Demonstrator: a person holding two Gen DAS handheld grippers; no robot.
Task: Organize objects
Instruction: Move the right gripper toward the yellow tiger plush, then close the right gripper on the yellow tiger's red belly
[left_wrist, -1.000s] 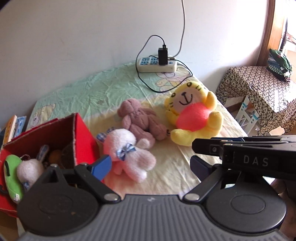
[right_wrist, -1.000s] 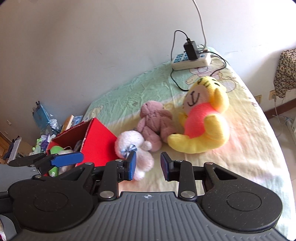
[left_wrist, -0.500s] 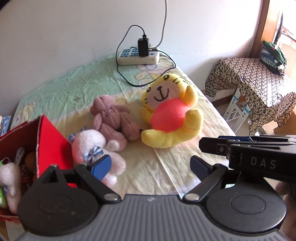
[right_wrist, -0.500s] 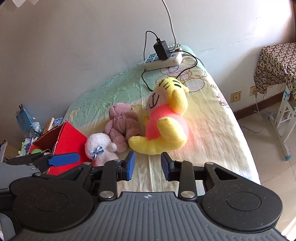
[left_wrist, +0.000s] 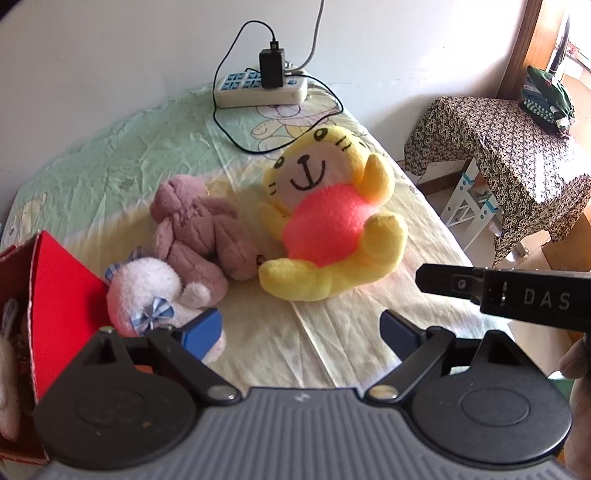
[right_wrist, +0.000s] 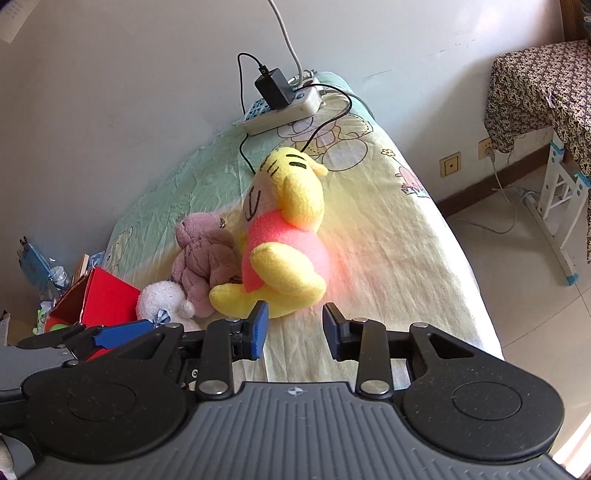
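Both claws, left (left_wrist: 301, 330) and right (right_wrist: 295, 328), are held apart and empty, so the big yellow plush tiger (right_wrist: 282, 236) probably gets grabbed next for the red cardboard box (left_wrist: 55, 295).

The white letters "DAS" stand on the black body of the right gripper (left_wrist: 517, 295), seen in the left wrist view; nothing else is legible.

Black gripper (right_wrist: 294, 328) frames, blue pads (right_wrist: 260, 328), silver screws.

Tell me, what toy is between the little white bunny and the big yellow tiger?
The brown teddy bear lies between the white bunny and the yellow tiger, touching both. Both wrist views show it.
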